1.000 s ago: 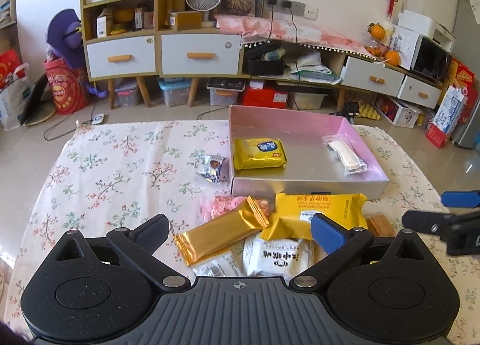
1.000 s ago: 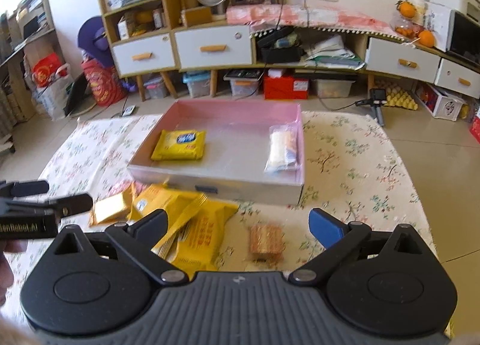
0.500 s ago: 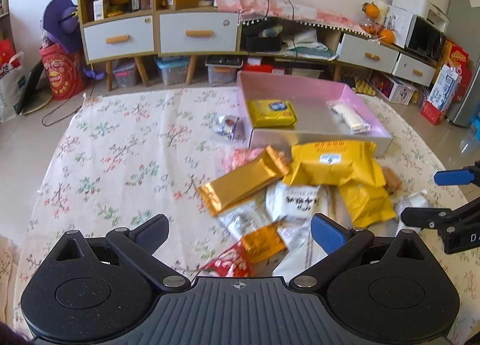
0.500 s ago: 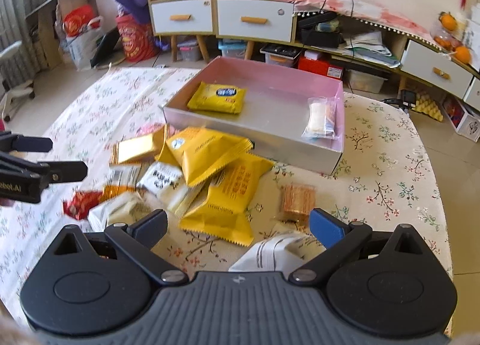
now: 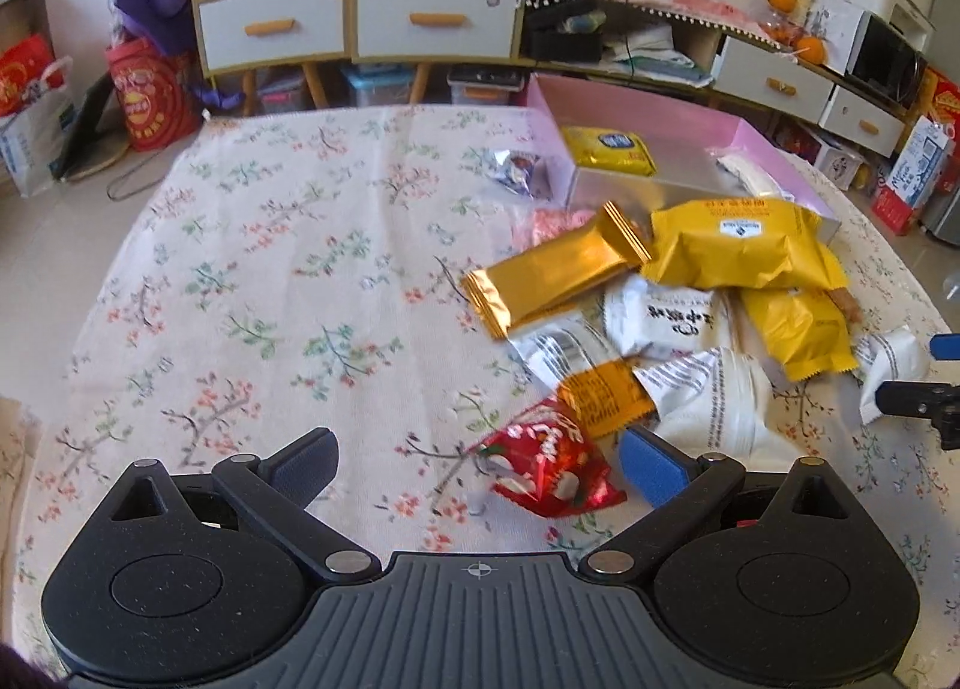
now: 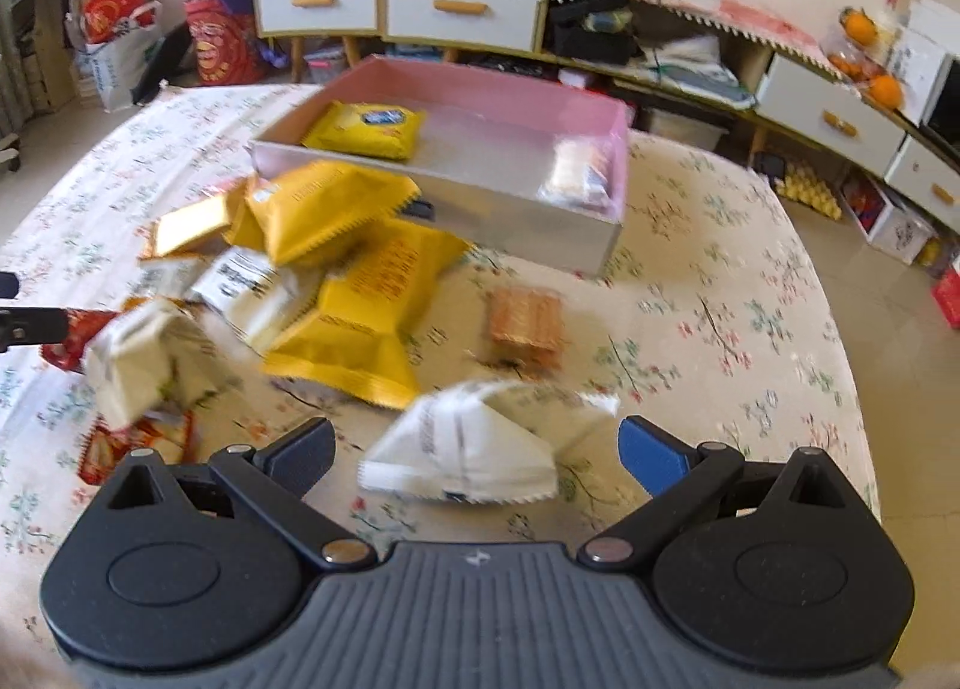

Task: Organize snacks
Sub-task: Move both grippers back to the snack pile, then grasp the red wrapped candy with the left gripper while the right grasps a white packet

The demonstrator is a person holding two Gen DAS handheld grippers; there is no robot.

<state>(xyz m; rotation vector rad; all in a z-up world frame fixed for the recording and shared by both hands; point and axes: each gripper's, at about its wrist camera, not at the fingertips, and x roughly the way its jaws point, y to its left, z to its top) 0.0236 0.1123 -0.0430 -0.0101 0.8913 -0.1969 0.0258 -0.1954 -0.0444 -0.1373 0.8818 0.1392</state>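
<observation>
Here, nearest first: the left gripper (image 5: pixel 477 467) stands wide and empty, with a red packet (image 5: pixel 546 470) lying between its fingers, toward the right one, its long axis running across the gap. The right gripper (image 6: pixel 477 452) is likewise wide and empty; a white packet (image 6: pixel 468 449) lies flat between its fingers, long axis also crosswise. Each arm is thus nearest to its own packet, and either could probably close without reaching further.

Ahead and right of the left gripper lies the loose pile: one small orange packet (image 5: pixel 603 395), about three more white packets (image 5: pixel 666 317), one gold bar (image 5: pixel 555 272) angled up to the right, and two large yellow bags (image 5: pixel 741 245). Ahead of the right gripper, apart from the pile, sits one brown biscuit pack (image 6: pixel 528 320). A small silver-blue sweet (image 5: pixel 516 173) lies just left of the box; some overlapped items cannot be counted.

Farthest is the pink box (image 6: pixel 492 95), ahead of both grippers, holding two snacks: one yellow packet (image 6: pixel 366 128) at its left end and one clear-wrapped piece (image 6: pixel 579 176) at its right.
</observation>
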